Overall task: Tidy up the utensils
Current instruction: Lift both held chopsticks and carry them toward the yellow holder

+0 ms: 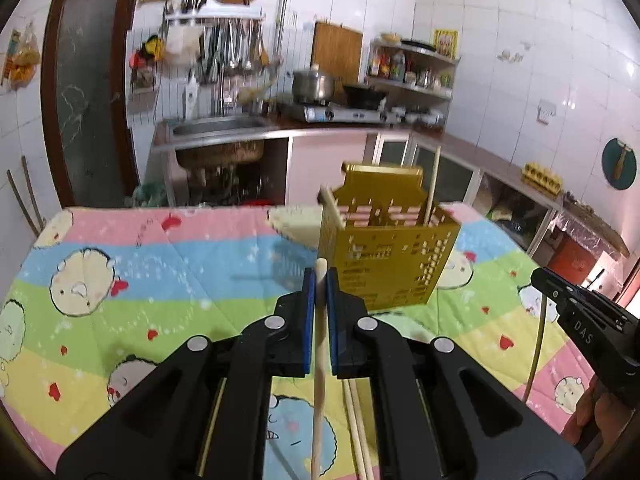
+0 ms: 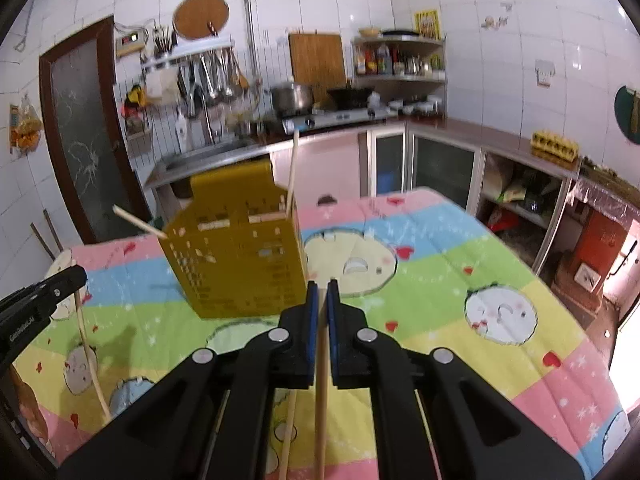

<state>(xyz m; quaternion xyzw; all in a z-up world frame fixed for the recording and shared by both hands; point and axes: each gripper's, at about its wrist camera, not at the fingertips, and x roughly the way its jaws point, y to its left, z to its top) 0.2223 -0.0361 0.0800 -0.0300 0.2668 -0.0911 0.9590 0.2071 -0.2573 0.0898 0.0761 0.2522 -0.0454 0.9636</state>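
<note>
A gold perforated utensil holder [image 1: 390, 252] stands on the cartoon-print tablecloth [image 1: 160, 264], with two chopsticks [image 1: 432, 184] sticking out of it. My left gripper [image 1: 320, 280] is shut on a pale chopstick [image 1: 319, 380], held just in front of the holder. In the right wrist view the holder [image 2: 240, 256] stands ahead and left, with chopsticks [image 2: 291, 172] leaning out. My right gripper [image 2: 322, 292] is shut on another chopstick [image 2: 320, 392]. The right gripper also shows at the right edge of the left wrist view [image 1: 584, 312], a stick hanging below it.
Loose chopsticks [image 1: 356, 432] lie on the cloth under the left gripper, and one more lies there in the right wrist view [image 2: 289, 432]. A kitchen counter [image 1: 280, 128] with sink, stove and pots runs behind the table. Cabinets and shelves [image 2: 520, 184] line the right side.
</note>
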